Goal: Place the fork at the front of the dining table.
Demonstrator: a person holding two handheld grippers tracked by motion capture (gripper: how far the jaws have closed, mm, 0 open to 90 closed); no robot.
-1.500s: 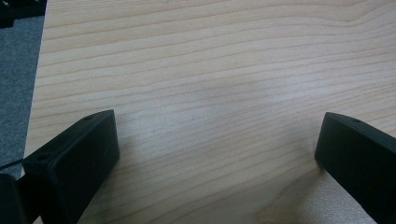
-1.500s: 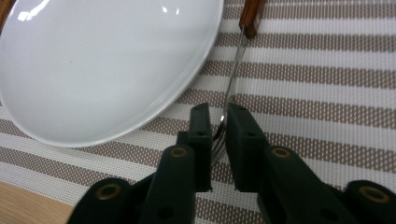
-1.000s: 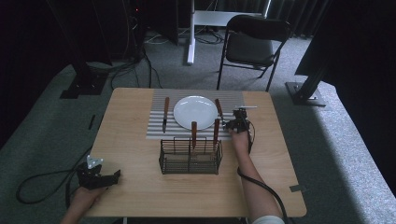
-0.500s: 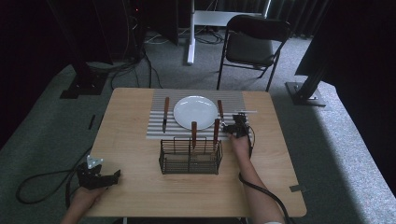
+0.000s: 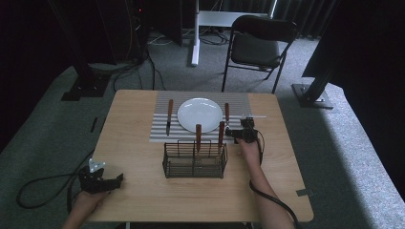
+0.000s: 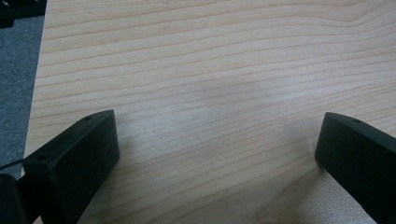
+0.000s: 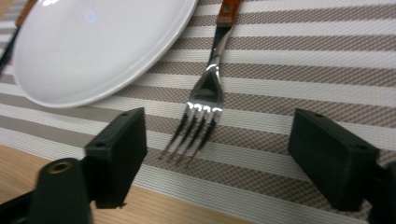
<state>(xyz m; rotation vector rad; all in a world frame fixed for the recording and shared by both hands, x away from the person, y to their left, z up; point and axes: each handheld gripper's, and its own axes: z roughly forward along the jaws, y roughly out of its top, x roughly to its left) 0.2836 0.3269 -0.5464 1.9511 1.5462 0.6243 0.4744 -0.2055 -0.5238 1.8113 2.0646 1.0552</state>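
The right tongs [image 7: 212,156] hang wide over the fork [image 7: 201,109] beside the plate [image 7: 100,44], likely setting cutlery; the left tongs [image 6: 217,154], also wide, rest on the bench [image 6: 210,60].

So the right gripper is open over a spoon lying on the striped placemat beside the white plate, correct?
Not quite: it is a fork, not a spoon. The right gripper view shows its four tines between the open jaws of the right gripper. The rest holds: it lies on the striped placemat beside the white plate.
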